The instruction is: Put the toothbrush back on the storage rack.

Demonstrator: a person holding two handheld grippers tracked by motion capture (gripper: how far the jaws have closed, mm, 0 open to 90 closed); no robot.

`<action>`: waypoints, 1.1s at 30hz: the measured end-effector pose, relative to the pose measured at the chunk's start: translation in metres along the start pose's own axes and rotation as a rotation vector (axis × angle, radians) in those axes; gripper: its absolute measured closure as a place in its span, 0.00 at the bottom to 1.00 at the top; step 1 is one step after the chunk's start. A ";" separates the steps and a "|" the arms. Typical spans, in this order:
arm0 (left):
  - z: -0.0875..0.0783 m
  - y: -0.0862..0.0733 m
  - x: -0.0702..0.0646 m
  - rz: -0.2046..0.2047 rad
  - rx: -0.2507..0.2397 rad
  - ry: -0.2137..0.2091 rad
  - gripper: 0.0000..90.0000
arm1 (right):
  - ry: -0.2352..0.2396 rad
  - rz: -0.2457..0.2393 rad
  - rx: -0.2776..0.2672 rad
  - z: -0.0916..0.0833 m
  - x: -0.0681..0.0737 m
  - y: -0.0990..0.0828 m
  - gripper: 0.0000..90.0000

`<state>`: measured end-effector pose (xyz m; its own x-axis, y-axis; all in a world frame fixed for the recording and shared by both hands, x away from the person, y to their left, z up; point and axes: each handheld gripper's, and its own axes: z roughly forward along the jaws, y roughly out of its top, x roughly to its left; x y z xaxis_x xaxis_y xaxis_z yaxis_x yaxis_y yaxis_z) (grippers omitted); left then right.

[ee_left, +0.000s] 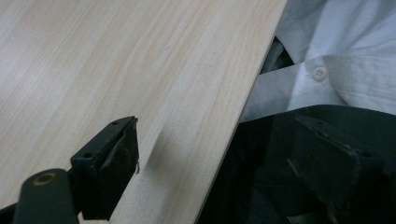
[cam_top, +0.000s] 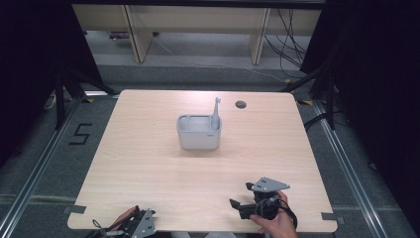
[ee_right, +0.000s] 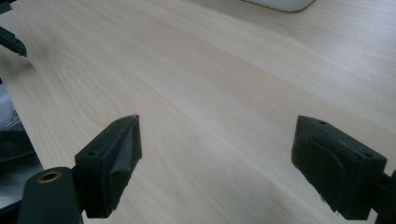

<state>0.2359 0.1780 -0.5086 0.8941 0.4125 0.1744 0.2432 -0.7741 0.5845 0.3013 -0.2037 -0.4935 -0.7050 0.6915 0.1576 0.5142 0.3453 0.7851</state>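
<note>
A: Any readable text?
B: A black "5" marked on the floor (cam_top: pixel 79 134), left of the bench (cam_top: pixel 148 168). There's a small dark mark on the front of the grey caddy (cam_top: pixel 199 131), too small to read.

A: Where's the caddy and how is it oriented?
B: Around mid-bench, slightly toward the far side. Rectangular, long axis runs left-right, open top. A grey brush-like handle (cam_top: pixel 216 110) stands upright in its right end compartment, pointing up. A round cable hole (cam_top: pixel 240 104) sits in the bench beyond it, to the right.

A: Left gripper?
B: Left gripper (ee_left: pixel 219 154) is at the near bench edge, bottom left of the high view, hand (cam_top: pixel 124 216) on it. One finger (ee_left: pixel 109 163) is over the wood, the other is off the edge above dark trousers and a white shirt (ee_left: pixel 327 56). Fingers wide apart, holding nothing.

A: Right?
B: Right gripper (ee_right: pixel 217 163) is near the front right, held in the hand (cam_top: pixel 277 220), aimed left across the bench. Fingers spread wide over bare wood, empty. Well apart from the caddy.
</note>
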 end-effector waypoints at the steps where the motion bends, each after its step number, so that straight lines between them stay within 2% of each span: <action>1: 0.000 0.000 0.000 0.000 0.000 0.000 0.17 | 0.006 -0.011 0.012 -0.001 -0.001 -0.001 0.19; 2: 0.000 0.000 0.000 -0.001 0.001 0.000 0.17 | -0.017 -0.014 0.010 -0.002 0.000 -0.001 0.19; 3: 0.000 0.000 0.000 -0.001 0.000 0.000 0.17 | -0.006 0.010 0.010 -0.002 0.001 -0.002 0.19; 5: 0.000 0.000 0.000 0.000 0.001 0.000 0.17 | -0.014 0.014 0.024 -0.004 0.002 -0.003 0.19; 6: 0.000 0.000 0.000 -0.001 0.000 -0.001 0.17 | -0.011 0.043 0.039 -0.005 0.004 -0.004 0.19; 7: 0.000 0.000 0.000 0.000 0.001 0.000 0.17 | -0.023 -0.001 0.026 -0.004 0.002 -0.005 0.19; 9: 0.000 0.000 0.000 -0.001 0.001 0.000 0.17 | -0.010 0.011 0.043 -0.004 0.004 -0.008 0.19; 10: 0.000 0.000 0.000 -0.001 0.001 0.000 0.17 | -0.015 -0.013 0.043 -0.004 0.003 -0.008 0.19; 11: 0.000 0.000 0.000 -0.001 0.001 0.000 0.17 | -0.008 0.021 0.054 -0.005 0.006 -0.009 0.19; 14: 0.000 0.000 0.000 -0.001 0.001 -0.001 0.17 | -0.006 0.013 0.057 -0.007 0.007 -0.011 0.18; 16: 0.000 0.000 0.000 0.000 0.001 0.000 0.17 | -0.012 -0.019 0.050 -0.007 0.005 -0.011 0.18; 17: 0.000 0.000 0.000 -0.002 0.001 -0.002 0.17 | -0.010 0.010 0.057 -0.008 0.008 -0.012 0.18; 18: 0.000 0.000 0.000 -0.002 0.002 -0.001 0.17 | -0.014 0.011 0.055 -0.008 0.008 -0.013 0.18; 20: 0.000 0.000 0.000 -0.001 0.001 -0.001 0.17 | -0.022 -0.020 0.054 -0.009 0.006 -0.013 0.18; 21: 0.000 0.000 0.000 -0.002 0.001 -0.001 0.17 | -0.009 -0.018 0.053 -0.008 0.006 -0.013 0.18; 22: 0.000 0.000 0.000 -0.002 0.002 -0.001 0.17 | -0.026 -0.020 0.050 -0.009 0.007 -0.013 0.18; 23: 0.000 0.000 0.000 -0.002 0.002 -0.001 0.17 | 0.002 -0.020 0.060 -0.008 0.006 -0.013 0.18; 27: 0.000 0.000 0.000 -0.002 0.001 -0.002 0.17 | -0.018 -0.030 0.057 -0.009 0.008 -0.012 0.18; 33: 0.000 0.000 0.000 0.001 -0.002 -0.013 0.17 | -0.005 -0.037 0.057 -0.008 0.008 -0.013 0.18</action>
<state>0.2357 0.1780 -0.5091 0.8991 0.4054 0.1653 0.2411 -0.7737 0.5859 0.2855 -0.2074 -0.4974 -0.7215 0.6807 0.1266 0.5151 0.4056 0.7551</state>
